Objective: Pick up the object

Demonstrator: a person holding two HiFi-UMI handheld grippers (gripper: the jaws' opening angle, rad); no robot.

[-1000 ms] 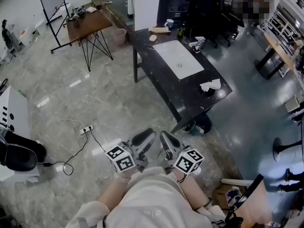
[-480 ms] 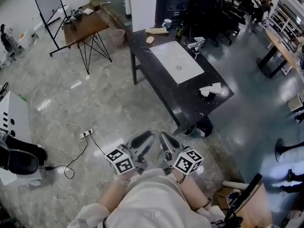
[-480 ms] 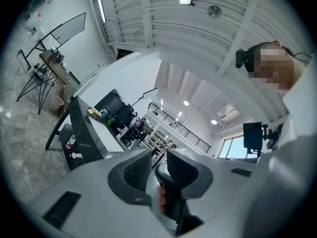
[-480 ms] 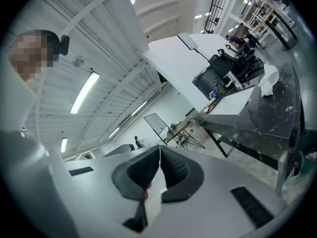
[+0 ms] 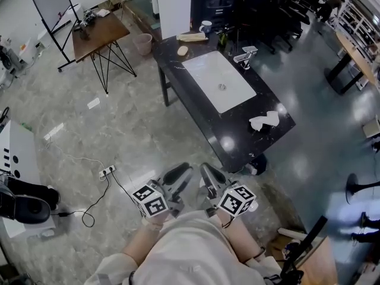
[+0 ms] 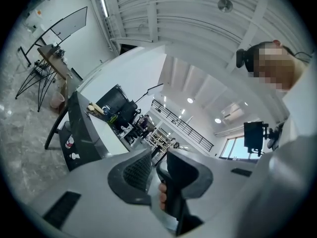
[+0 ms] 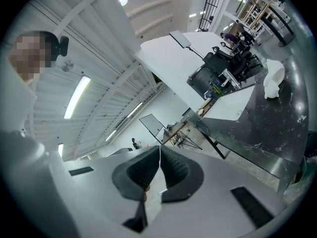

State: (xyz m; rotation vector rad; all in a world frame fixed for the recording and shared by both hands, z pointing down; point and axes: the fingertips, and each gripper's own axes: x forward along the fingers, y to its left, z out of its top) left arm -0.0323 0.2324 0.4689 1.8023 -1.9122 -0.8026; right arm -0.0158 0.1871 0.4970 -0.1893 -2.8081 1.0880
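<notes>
Both grippers are held close in front of the person's body, over the marble floor and short of the black table. My left gripper is shut with nothing in it; in the left gripper view its pads stand almost together. My right gripper is shut and empty too, its pads touching. A crumpled white object lies near the table's near corner and also shows in the right gripper view. A white sink basin is set into the tabletop.
A faucet, a cup, a pale flat piece and a small round thing sit at the table's far end. A wooden side table and a whiteboard stand far left. A power strip with cable lies on the floor.
The black table has drawn nearer and shifted slightly in the head view as the person moves toward it. Both grippers keep their place before the body, still shut.
</notes>
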